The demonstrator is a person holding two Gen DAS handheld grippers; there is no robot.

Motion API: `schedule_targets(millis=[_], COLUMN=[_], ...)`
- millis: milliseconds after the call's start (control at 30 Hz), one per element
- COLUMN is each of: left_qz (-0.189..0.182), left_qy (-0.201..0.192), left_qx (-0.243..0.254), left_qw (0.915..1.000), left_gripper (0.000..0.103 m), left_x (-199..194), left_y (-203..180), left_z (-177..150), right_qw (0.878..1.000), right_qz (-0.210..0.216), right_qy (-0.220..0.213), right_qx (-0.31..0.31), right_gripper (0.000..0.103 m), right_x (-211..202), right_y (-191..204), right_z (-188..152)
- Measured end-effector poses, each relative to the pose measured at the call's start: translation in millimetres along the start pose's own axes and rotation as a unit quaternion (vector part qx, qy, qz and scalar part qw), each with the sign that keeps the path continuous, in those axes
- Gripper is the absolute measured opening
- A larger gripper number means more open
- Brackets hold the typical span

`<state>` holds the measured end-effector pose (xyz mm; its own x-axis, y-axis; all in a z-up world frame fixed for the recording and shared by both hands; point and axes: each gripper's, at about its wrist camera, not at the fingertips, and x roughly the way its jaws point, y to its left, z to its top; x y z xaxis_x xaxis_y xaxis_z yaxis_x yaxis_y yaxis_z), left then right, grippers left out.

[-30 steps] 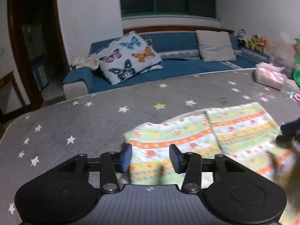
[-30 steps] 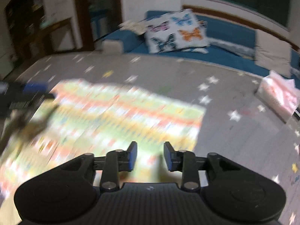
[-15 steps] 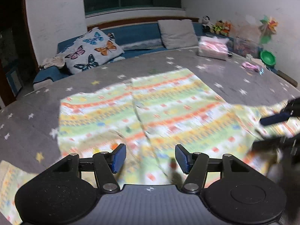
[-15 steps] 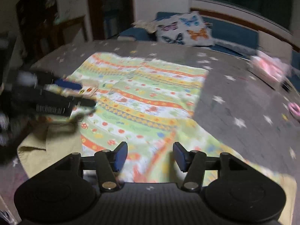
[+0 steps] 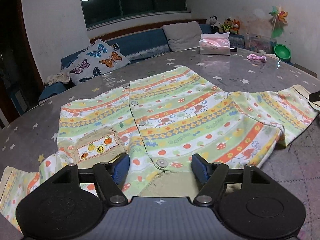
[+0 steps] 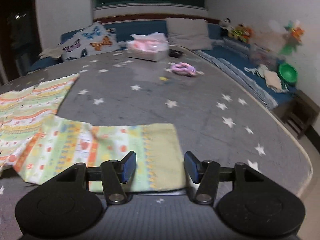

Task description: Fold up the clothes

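A striped, button-front child's top in green, orange and yellow lies spread flat on the grey star-patterned table. It has a beige chest pocket with embroidered fruit. My left gripper stands open over the collar, with nothing between its fingers. In the right wrist view, my right gripper is open above the cuff end of one sleeve, which stretches out to the right of the body. A dark edge of the right gripper shows at the sleeve end in the left wrist view.
A pink tissue pack, a purple knitted item and a green bowl lie at the far right. A blue sofa with a butterfly cushion stands behind. The table's curved right edge is near.
Both grippers have opened wider. The left has drawn back from the hem to the collar. The right has swung right, from over the top's body to the sleeve cuff.
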<state>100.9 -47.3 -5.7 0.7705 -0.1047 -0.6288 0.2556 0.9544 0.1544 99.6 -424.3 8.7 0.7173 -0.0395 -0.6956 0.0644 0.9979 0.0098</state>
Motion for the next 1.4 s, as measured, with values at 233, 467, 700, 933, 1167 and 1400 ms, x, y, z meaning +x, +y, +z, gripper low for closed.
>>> schedule_targets(millis=[233,467,700,933,1167,1400], left_qz=[0.006,0.000,-0.010,-0.019,-0.026,-0.016], left_qy=[0.000,-0.003,-0.010,-0.011,-0.011,-0.015], left_qx=[0.001,0.020,0.037,0.048,0.032,-0.009], left_qw=[1.0000,0.9998,0.9992,0.9986,0.9991,0.9997], left_gripper=[0.074,0.074,0.074,0.075,0.075,0.076], left_x=[-2.2,-8.0,-12.0,-15.5,-20.4,-39.1], left_y=[-3.1,-9.2,-13.5,-17.2,-18.0,0.9], left_z=[-1.3,-2.8,-5.4,-5.2,-6.6,-16.5], right_qw=[1.000,0.998,0.996,0.997,0.999,0.999], right_qz=[0.004,-0.022,-0.049,-0.050,0.007,0.009], right_qy=[0.002,-0.033,-0.025,-0.042,-0.026,-0.020], right_qx=[-0.005,-0.044,-0.066,-0.049,-0.035,-0.038], right_gripper=[0.012,0.007,0.007,0.015,0.019,0.023], right_x=[6.0,10.0,40.9,35.5,46.6,49.3], right_y=[1.5,2.5,0.0,-0.5,10.7,21.6], right_z=[-1.9,26.4,34.0,33.6,43.7,43.0])
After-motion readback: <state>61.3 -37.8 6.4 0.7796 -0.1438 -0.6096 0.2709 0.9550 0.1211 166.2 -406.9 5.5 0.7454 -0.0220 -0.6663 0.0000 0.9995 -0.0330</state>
